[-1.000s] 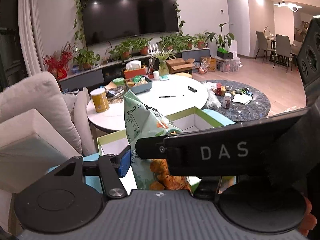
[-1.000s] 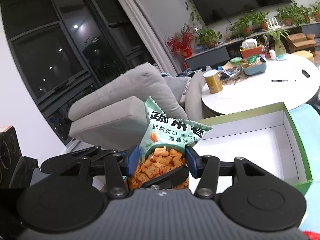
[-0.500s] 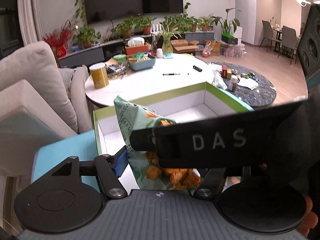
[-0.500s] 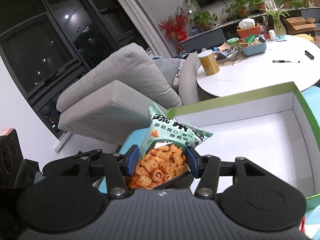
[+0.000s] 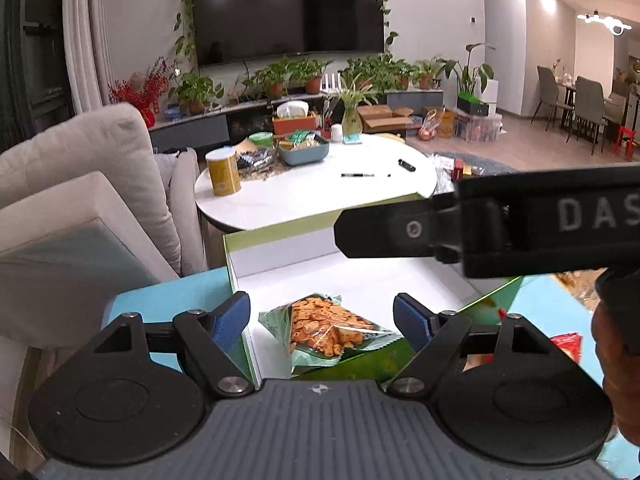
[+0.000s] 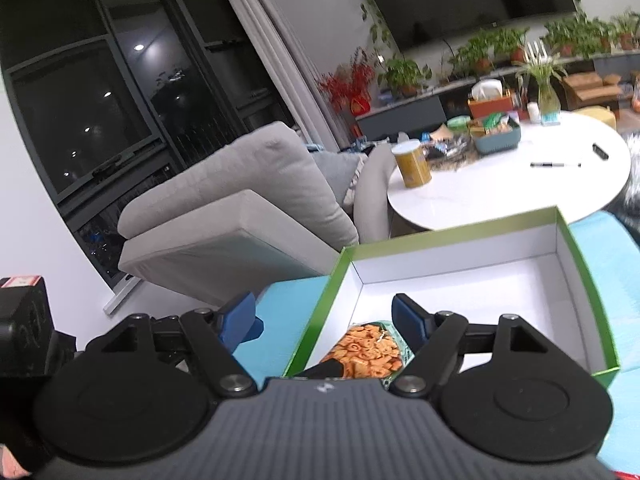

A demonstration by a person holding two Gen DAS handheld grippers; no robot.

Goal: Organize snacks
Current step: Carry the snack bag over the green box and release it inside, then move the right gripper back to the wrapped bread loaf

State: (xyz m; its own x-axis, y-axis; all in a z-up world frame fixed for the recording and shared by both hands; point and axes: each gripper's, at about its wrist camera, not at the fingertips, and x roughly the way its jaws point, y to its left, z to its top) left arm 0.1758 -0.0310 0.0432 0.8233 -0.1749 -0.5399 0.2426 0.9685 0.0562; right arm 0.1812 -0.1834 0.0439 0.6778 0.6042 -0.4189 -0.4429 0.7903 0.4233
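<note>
Both the left hand-held gripper [image 5: 322, 316] and right hand-held gripper [image 6: 324, 316] gape wide, holding nothing. The snack bag [image 5: 328, 326] lies in the green box's [image 6: 584, 280] near corner. More packets [image 5: 566, 344] wait on the worktop [image 5: 160, 292] outside.

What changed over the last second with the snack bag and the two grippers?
Both grippers, left and right, opened and let go of the snack bag, which went from upright to lying inside the green box. The box and white round table stayed put.
</note>
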